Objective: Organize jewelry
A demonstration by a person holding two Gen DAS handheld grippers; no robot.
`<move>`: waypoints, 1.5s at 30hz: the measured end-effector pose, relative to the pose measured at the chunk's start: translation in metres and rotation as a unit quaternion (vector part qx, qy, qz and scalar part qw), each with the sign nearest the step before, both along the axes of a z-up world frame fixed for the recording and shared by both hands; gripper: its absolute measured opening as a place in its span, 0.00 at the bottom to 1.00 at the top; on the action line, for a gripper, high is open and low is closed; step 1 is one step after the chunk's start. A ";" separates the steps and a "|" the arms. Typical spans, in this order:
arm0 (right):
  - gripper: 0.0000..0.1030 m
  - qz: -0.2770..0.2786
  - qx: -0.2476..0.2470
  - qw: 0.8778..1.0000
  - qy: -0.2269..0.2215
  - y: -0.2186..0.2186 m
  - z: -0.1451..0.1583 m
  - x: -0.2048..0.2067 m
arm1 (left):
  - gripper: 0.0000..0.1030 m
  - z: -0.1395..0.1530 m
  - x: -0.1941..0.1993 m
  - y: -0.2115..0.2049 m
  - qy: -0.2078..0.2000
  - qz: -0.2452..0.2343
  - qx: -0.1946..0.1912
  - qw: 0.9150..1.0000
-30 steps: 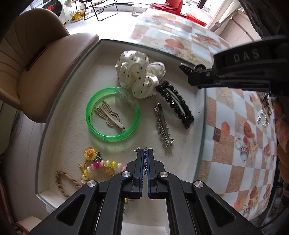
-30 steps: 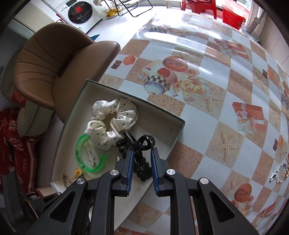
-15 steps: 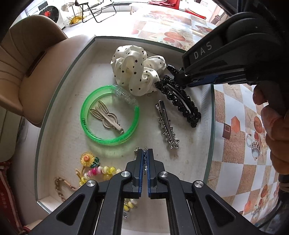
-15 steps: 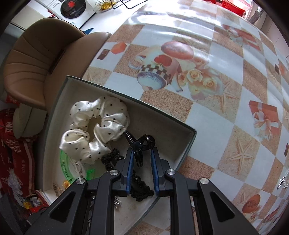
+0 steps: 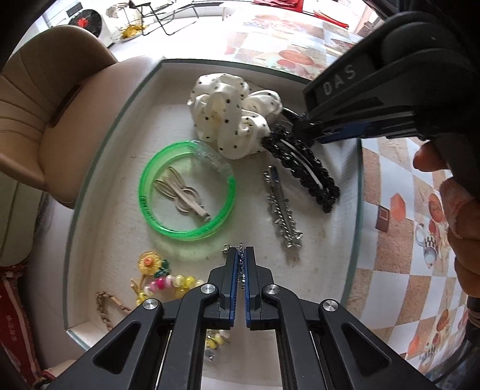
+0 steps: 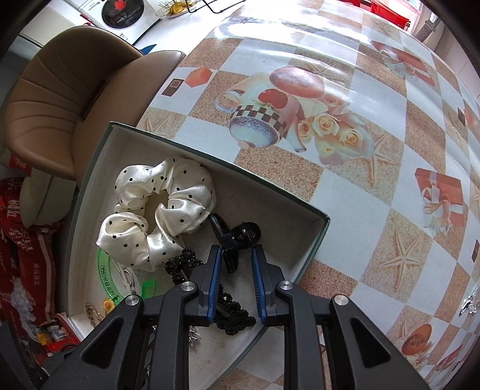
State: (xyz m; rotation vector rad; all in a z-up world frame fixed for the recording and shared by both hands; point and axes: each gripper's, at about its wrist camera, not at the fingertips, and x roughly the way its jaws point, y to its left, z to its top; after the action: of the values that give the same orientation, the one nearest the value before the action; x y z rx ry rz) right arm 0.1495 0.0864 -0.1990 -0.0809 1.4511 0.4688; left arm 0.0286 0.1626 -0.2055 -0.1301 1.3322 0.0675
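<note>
L gripper (image 5: 240,255) is clenching a thin silver chain (image 5: 240,265). R gripper (image 6: 237,255), jaws just opening, is releasing black claw clip (image 6: 237,237) between its fingers – seen only in R view.

My table (image 6: 375,186) wears a glossy checked cloth printed with teacups, roses, starfish and gift boxes. A tan padded chair (image 6: 60,99) stands beside its edge. Beyond it, on a pale floor (image 5: 210,27), sit a white appliance with a dark round door (image 6: 123,15) and black wire legs. Daylight glares brightly.
</note>
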 end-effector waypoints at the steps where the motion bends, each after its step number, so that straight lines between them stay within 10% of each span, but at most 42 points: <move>1: 0.24 -0.001 0.002 1.000 0.000 -0.001 0.001 0.001 | 0.06 0.001 0.000 0.001 -0.001 0.003 0.000 1.000; 23: 0.35 -0.022 0.031 0.999 -0.015 -0.028 0.061 -0.032 | 0.07 0.029 -0.015 0.008 -0.002 0.005 0.015 1.000; 25: 0.35 -0.026 0.028 0.999 -0.018 -0.031 0.065 -0.038 | 0.53 0.034 -0.018 0.007 -0.005 0.001 0.019 1.000; 26: 0.35 -0.028 0.025 0.999 -0.018 -0.033 0.066 -0.040 | 0.99 0.037 -0.021 0.007 -0.009 0.004 0.023 1.000; 45: 0.48 -0.004 -0.018 0.999 -0.035 -0.046 0.093 -0.083 | 1.00 0.074 -0.054 0.020 -0.019 0.018 0.051 0.998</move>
State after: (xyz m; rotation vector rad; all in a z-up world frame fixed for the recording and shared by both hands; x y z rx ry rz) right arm 0.0666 0.0408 -0.1063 -0.1184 1.3903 0.4288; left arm -0.0256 0.1828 -0.1316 -0.0696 1.2859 0.1629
